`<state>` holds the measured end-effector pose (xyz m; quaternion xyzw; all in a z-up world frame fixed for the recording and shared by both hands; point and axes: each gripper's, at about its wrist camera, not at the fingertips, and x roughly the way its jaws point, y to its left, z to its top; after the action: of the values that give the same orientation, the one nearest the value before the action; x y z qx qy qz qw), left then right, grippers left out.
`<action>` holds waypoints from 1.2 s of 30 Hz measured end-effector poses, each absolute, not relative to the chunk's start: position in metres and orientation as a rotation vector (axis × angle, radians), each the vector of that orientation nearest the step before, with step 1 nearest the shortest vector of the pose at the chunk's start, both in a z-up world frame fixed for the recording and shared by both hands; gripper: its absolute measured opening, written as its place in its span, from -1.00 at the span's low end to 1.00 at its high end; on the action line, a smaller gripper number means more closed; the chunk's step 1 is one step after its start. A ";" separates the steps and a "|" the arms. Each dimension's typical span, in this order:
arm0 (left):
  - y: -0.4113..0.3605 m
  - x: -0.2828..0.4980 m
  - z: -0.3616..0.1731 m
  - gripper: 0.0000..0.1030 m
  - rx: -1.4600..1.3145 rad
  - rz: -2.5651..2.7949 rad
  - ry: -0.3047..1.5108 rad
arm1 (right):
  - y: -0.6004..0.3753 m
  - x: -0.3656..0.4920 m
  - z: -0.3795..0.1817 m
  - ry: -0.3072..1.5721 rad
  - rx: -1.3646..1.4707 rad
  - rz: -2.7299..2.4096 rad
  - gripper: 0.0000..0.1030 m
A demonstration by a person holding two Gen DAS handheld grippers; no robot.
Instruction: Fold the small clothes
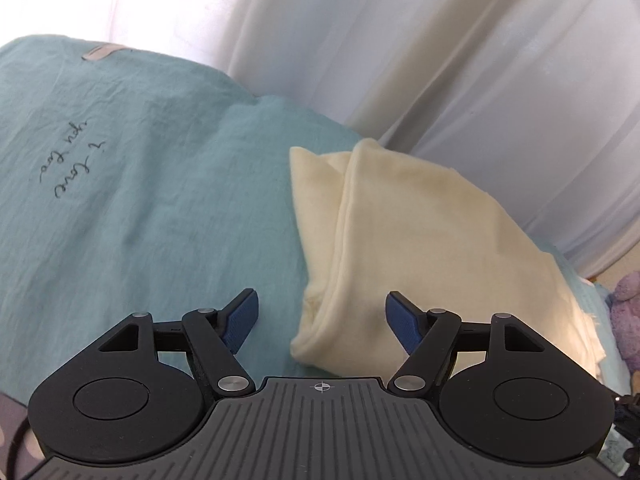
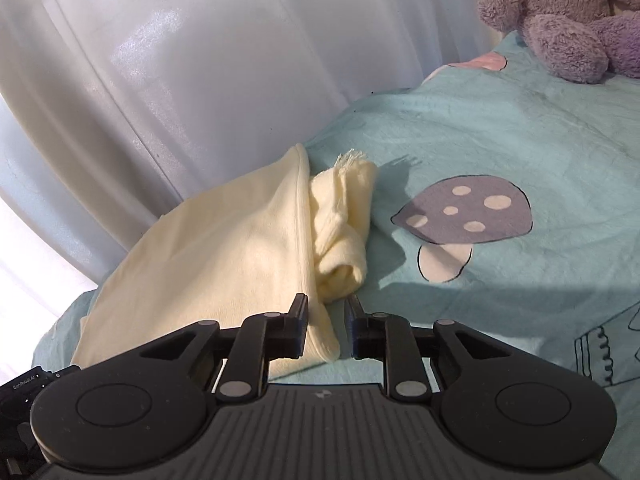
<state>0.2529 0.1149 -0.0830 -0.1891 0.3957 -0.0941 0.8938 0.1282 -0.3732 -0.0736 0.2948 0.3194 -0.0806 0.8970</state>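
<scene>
A cream-yellow cloth (image 1: 400,240) lies folded over on the teal bedsheet (image 1: 140,200). In the left wrist view my left gripper (image 1: 322,320) is wide open, its blue pads (image 1: 240,320) either side of the cloth's near folded corner. In the right wrist view the same cloth (image 2: 224,248) lies to the left, with a bunched fringed part (image 2: 344,220) beside it. My right gripper (image 2: 327,328) is partly open, its jaws a narrow gap apart around the cloth's near corner, not clamped on it.
White curtains (image 1: 440,60) hang right behind the cloth. A purple plush toy (image 2: 568,16) sits at the far right of the bed. The sheet (image 2: 520,128) has a mushroom print (image 2: 464,208) and handwritten lettering (image 1: 72,168).
</scene>
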 end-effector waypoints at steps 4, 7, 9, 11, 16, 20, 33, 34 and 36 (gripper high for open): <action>0.116 0.251 -0.087 0.36 -0.477 -0.215 0.818 | -0.370 0.130 -0.080 0.674 0.663 -0.144 -0.60; 0.119 0.259 -0.091 0.20 -0.562 -0.243 0.830 | -0.360 0.129 -0.076 0.655 0.624 -0.142 -0.48; 0.125 0.265 -0.094 0.10 -0.619 -0.236 0.839 | -0.354 0.126 -0.072 0.637 0.596 -0.128 -0.39; 0.132 0.273 -0.098 0.06 -0.701 -0.240 0.847 | -0.349 0.125 -0.068 0.627 0.567 -0.127 -0.38; 0.138 0.293 -0.110 -0.33 -0.828 -0.259 0.884 | -0.340 0.127 -0.064 0.629 0.535 -0.117 -0.38; 0.144 0.305 -0.120 -0.46 -0.902 -0.283 0.902 | -0.326 0.133 -0.062 0.642 0.520 -0.066 -0.60; 0.145 0.310 -0.126 -0.45 -0.958 -0.300 0.881 | -0.228 0.187 -0.049 0.668 0.291 0.143 -0.79; 0.145 0.310 -0.127 -0.47 -0.965 -0.299 0.878 | -0.218 0.192 -0.050 0.672 0.265 0.151 -0.79; 0.145 0.309 -0.127 -0.49 -0.958 -0.296 0.875 | -0.197 0.205 -0.054 0.688 0.229 0.180 -0.79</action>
<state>0.3094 0.1448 -0.1275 -0.4444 0.4060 -0.1373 0.7866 0.2050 -0.1971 -0.0536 0.1120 0.3360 0.0879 0.9310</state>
